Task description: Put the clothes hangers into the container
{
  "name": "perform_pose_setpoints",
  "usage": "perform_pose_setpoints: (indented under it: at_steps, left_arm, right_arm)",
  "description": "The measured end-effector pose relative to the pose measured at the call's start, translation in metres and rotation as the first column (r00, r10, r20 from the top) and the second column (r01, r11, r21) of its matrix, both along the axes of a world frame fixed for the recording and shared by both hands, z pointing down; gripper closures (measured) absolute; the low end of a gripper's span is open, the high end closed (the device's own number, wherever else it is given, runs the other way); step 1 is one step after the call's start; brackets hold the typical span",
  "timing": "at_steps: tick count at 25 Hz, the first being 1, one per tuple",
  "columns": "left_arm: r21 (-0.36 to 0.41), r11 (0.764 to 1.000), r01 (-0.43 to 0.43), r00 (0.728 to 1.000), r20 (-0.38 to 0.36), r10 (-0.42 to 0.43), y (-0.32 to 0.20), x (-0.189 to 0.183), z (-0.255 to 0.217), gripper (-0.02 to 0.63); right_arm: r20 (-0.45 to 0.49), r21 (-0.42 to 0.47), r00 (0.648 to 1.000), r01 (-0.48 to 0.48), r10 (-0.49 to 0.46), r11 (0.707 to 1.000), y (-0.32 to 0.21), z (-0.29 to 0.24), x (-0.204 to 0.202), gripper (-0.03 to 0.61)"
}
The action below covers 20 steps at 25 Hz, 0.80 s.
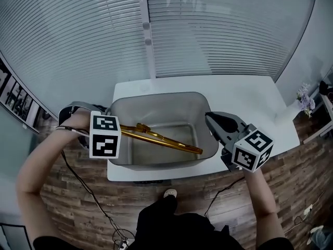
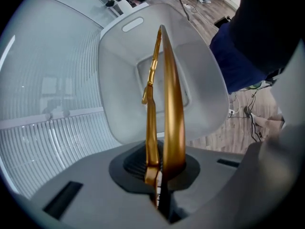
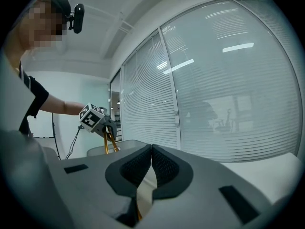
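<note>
A gold clothes hanger (image 1: 161,141) slants down into the grey container (image 1: 156,99) on the white table (image 1: 234,92). My left gripper (image 1: 117,132) is shut on the hanger's near end, at the container's left rim. In the left gripper view the hanger (image 2: 171,104) runs out from between the jaws (image 2: 159,168) toward the container's floor (image 2: 119,80). My right gripper (image 1: 209,119) hovers at the container's right rim, shut with nothing in it; its pads meet in the right gripper view (image 3: 151,149). That view also shows the left gripper (image 3: 102,127) with the hanger (image 3: 108,142).
Window blinds stand right behind the table. A small vase of flowers (image 1: 304,99) sits off to the right. Cables (image 1: 99,202) trail over the wooden floor near the person's foot (image 1: 169,194). The table's front edge is just before the container.
</note>
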<state>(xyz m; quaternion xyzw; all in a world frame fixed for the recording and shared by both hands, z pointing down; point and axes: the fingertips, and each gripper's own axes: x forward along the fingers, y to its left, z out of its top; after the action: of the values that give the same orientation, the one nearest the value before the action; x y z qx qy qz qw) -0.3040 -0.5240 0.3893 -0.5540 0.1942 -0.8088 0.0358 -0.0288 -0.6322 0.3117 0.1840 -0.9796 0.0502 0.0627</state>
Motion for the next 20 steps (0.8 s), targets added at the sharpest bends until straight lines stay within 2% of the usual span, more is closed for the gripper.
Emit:
perform_pose_setpoints:
  at_steps: [4,16,20]
  left_arm:
    - [-0.009,0.999,-0.032,0.999,0.022,0.033,-0.016,-0.001,0.012,0.584]
    - [-0.049,0.996,-0.074,0.997,-0.007,0.074,-0.048,0.014,0.053,0.584]
    - [-0.048,0.995,-0.083,0.997,0.004,0.083,-0.059,0.013,0.061,0.584]
  right_arm:
    - [-0.022,0.002,1.0,0.021,-0.021,1.0,-0.004,0.0,-0.01,0.551]
    - [-0.038,-0.025,0.998,0.058,-0.059,0.998,-0.015,0.011,-0.037,0.551]
    - [-0.032,-0.028,0.997,0.064,-0.065,0.998,-0.018,0.011,-0.042,0.551]
